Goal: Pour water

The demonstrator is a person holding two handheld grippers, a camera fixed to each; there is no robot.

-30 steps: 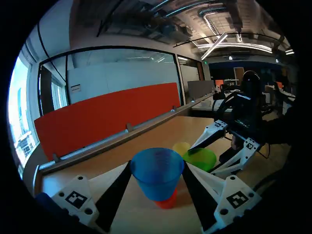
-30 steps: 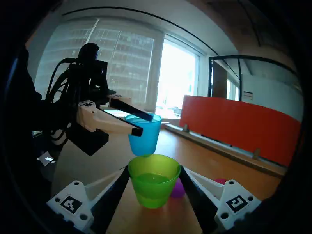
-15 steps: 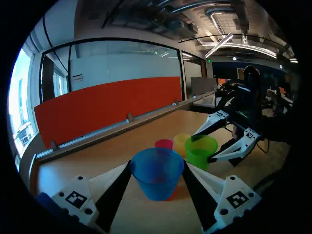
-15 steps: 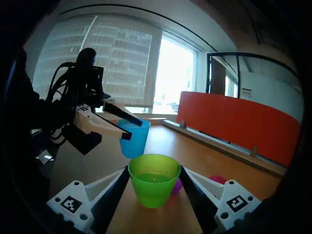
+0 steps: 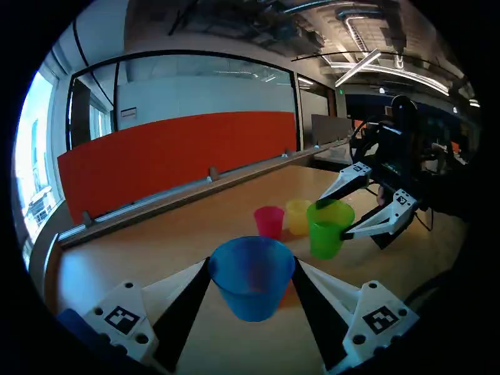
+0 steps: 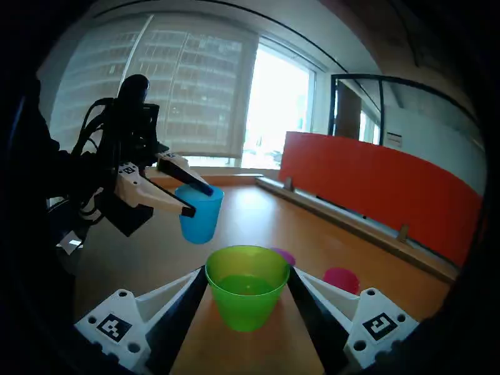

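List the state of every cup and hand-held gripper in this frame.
blue cup: upright, gripped, contents unclear.
green cup: upright, gripped, partly filled with liquid.
pink cup: upright on the table, free.
yellow cup: upright on the table, free.
purple cup: on the table, mostly hidden behind the green cup.
left hand-held gripper: shut on the blue cup.
right hand-held gripper: shut on the green cup.

left gripper view: camera rides behind left gripper (image 5: 250, 270), looks along fingers over light wooden desk top (image 5: 181, 240) toward long orange partition panel (image 5: 175, 156); translucent blue plastic cup (image 5: 252, 287) close to lens, right gripper (image 5: 332, 220) farther off at right.
right gripper view: faces bright window wall (image 6: 278, 112); translucent green plastic cup (image 6: 247, 297) close to lens, left gripper farther off at left.
shared: desk top, orange panel, both cups, small pink plastic cup (image 5: 269, 220).
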